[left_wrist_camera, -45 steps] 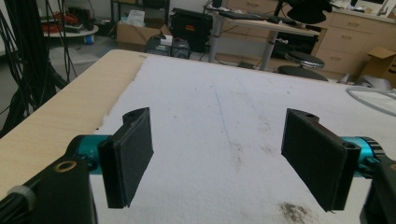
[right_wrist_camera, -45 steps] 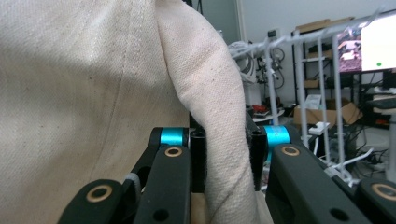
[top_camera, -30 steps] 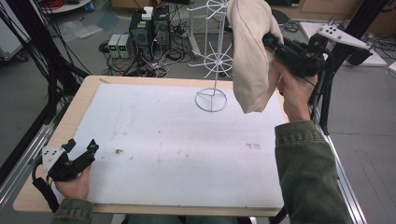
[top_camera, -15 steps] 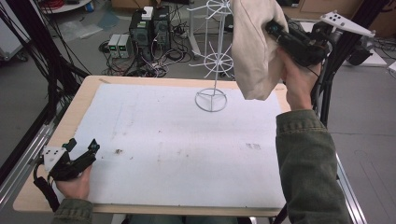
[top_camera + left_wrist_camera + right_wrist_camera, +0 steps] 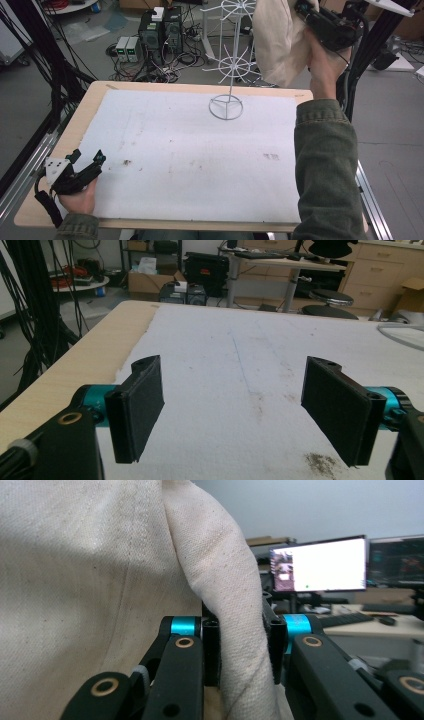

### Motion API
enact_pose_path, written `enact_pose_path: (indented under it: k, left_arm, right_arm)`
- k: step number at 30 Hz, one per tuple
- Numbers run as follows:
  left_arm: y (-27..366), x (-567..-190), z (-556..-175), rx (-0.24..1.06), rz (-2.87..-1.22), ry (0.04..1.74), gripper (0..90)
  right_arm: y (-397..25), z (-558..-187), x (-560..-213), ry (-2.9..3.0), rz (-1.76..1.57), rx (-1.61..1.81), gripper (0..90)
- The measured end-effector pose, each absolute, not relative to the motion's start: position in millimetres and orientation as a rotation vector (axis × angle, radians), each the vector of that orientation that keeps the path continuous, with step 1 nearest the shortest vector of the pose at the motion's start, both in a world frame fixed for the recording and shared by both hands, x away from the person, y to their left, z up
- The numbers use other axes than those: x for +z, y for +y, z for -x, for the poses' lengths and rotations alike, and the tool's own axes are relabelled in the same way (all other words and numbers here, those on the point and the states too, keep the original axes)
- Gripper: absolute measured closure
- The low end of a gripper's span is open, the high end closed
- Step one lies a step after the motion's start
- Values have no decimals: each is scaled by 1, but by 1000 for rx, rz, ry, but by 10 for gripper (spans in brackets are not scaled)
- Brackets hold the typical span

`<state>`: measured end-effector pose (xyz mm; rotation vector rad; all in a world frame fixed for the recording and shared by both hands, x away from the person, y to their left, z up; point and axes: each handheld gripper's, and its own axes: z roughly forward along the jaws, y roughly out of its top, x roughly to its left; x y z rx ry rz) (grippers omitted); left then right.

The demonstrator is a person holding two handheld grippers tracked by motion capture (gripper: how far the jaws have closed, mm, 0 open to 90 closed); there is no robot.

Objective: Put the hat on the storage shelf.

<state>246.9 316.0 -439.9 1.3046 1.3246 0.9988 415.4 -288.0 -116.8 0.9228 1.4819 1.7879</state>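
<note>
Both arms differ: raised right gripper (image 5: 305,9) pinches cream cloth (image 5: 277,40); left gripper (image 5: 87,159), jaws apart, seemingly rests on table (image 5: 90,100).

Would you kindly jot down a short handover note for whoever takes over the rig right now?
Right gripper: jaws shut on a fold of the cream cloth, held high beside the white wire rack at the table's far edge.
Left gripper: jaws open, holding nothing, resting on the white mat at the near left corner.
Done: cloth is lifted off the table.
Left: cloth is not yet hung on the rack; probably drape it over an arm, then release.
</note>
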Motion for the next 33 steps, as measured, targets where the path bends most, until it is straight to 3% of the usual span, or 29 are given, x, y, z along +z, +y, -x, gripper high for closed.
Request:
enact_pose_path:
  k: [19, 33]
  left_arm:
    - [314, -441, -250, 986, -1313, 1318, 250]
    - [312, -440, -253, 977, -1308, 1312, 250]
  right_arm:
    - [-292, -460, -125, 1480, -1025, 1690, 769]
    - [-280, -468, -134, 1527, -1036, 1562, 762]
